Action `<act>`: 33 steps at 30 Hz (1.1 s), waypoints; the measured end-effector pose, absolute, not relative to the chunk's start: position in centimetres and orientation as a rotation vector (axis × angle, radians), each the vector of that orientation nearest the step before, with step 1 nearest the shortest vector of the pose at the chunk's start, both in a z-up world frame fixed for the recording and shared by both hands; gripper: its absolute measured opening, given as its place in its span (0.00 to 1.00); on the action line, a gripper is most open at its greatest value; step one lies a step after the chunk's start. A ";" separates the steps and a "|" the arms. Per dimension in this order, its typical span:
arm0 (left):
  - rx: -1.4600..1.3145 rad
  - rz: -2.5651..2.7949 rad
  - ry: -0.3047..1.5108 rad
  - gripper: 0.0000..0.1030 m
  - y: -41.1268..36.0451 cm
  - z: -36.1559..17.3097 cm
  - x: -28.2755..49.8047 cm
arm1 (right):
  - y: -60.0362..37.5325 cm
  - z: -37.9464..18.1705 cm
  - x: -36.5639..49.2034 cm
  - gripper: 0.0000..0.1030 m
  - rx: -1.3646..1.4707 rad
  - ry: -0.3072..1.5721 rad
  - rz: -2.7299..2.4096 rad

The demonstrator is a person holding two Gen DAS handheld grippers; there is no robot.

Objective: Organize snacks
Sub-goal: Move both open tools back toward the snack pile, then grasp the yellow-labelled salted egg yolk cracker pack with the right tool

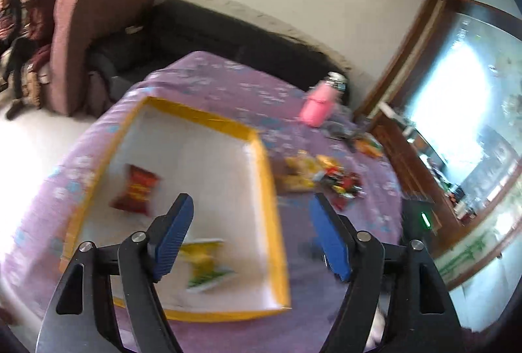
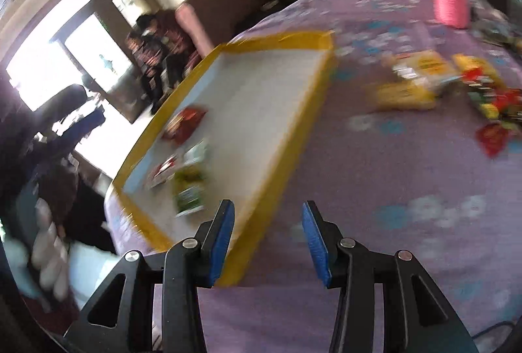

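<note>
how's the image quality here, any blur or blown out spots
Left wrist view: motion blur smears the snack pile and the packets in the yellow-rimmed tray; the window at right is blown out. Right wrist view: blurrier still, with the loose snacks streaked and the doorway at left overexposed. Both show fisheye bending of the table; only the gripper parts look sharp.

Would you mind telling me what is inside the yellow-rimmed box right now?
The yellow-rimmed box holds a red snack bag and a yellow-green packet; the right wrist view shows another red-and-white packet. Blur hides labels.
</note>
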State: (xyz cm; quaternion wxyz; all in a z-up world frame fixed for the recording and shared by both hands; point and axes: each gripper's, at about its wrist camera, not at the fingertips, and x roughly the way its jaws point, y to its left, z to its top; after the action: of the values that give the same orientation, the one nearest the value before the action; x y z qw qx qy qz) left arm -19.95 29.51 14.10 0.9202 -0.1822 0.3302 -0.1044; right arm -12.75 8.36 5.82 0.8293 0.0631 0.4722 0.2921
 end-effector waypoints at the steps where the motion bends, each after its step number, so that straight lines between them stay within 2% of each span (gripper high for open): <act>1: -0.369 -0.231 0.670 0.71 28.4 14.1 -20.1 | 7.1 6.1 -11.9 0.44 0.144 0.993 0.581; 9: -0.384 -0.344 0.720 0.71 23.7 12.1 -18.6 | -0.7 8.5 -1.4 0.45 0.200 0.916 0.293; 14: -0.362 -0.317 0.730 0.71 23.7 12.0 -18.6 | 0.7 7.1 6.0 0.45 0.200 0.951 0.205; 20: -0.360 -0.274 0.746 0.71 24.8 11.2 -18.7 | 3.7 4.4 10.3 0.44 0.129 1.040 0.148; 25: -0.378 -0.270 0.749 0.71 25.3 10.7 -18.6 | 5.4 3.4 8.0 0.41 -0.046 1.083 0.168; 27: -0.385 -0.283 0.749 0.71 25.2 10.6 -18.7 | 5.6 3.1 5.5 0.34 -0.115 1.110 0.213; 33: -0.372 -0.315 0.760 0.71 24.0 10.4 -18.8 | 1.9 3.5 -3.1 0.36 -0.204 1.137 0.318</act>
State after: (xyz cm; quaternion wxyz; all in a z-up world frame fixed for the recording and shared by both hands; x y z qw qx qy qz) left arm -18.82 23.97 10.41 0.8998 -0.1797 0.3674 -0.1521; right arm -3.08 1.93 3.53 0.8259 -0.0959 0.5350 0.1496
